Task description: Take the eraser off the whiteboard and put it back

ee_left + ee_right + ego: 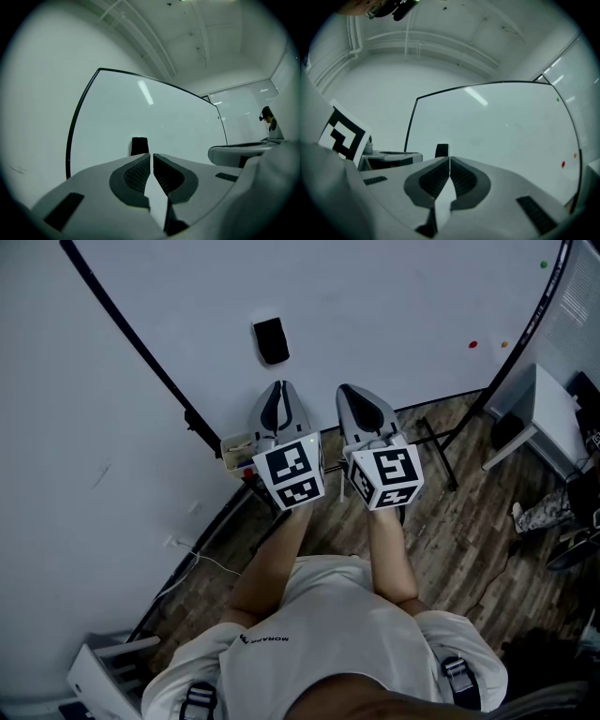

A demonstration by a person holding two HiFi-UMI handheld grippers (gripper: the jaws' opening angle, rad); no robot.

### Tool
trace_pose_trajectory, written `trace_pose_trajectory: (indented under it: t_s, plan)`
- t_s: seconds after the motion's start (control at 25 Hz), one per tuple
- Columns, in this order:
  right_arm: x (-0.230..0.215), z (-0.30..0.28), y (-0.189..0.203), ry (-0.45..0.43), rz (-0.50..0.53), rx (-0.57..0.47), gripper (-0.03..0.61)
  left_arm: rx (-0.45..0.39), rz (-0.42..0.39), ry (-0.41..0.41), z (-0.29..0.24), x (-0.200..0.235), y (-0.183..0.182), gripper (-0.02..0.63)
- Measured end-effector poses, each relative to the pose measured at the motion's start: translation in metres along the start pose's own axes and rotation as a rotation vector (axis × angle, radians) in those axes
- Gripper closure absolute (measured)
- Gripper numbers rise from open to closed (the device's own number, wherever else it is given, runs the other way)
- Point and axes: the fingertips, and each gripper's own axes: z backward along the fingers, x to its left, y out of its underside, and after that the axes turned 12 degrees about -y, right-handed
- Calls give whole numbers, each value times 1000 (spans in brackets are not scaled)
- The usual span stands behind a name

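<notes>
The black eraser (pixel 271 340) sticks to the whiteboard (pixel 394 306), just beyond the tips of both grippers. My left gripper (pixel 278 392) points at the board a little short of the eraser (pixel 139 146); its jaws (pixel 151 155) are shut apart from a thin slit, with nothing between them. My right gripper (pixel 356 396) is level beside it, shut and empty (pixel 449 159), and the eraser (pixel 441 150) shows just left of its tips. Neither gripper touches the eraser.
A small tray with markers (pixel 238 443) hangs at the board's lower edge by the left gripper. The board's black stand legs (pixel 437 452) rest on the wooden floor. A white table (pixel 553 418) is at the right, and coloured magnets (pixel 472 344) dot the board.
</notes>
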Motion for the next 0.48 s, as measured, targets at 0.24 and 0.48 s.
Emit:
trace_pose_trajectory:
  t_s: [0.24,0.48]
  plan:
    - [3,1,-1,-7,10,5,565,-2,3,12,6,-1,-1,609]
    - [1,4,1,-3,7,7,565,-1,-1,35,11,-7,1,611]
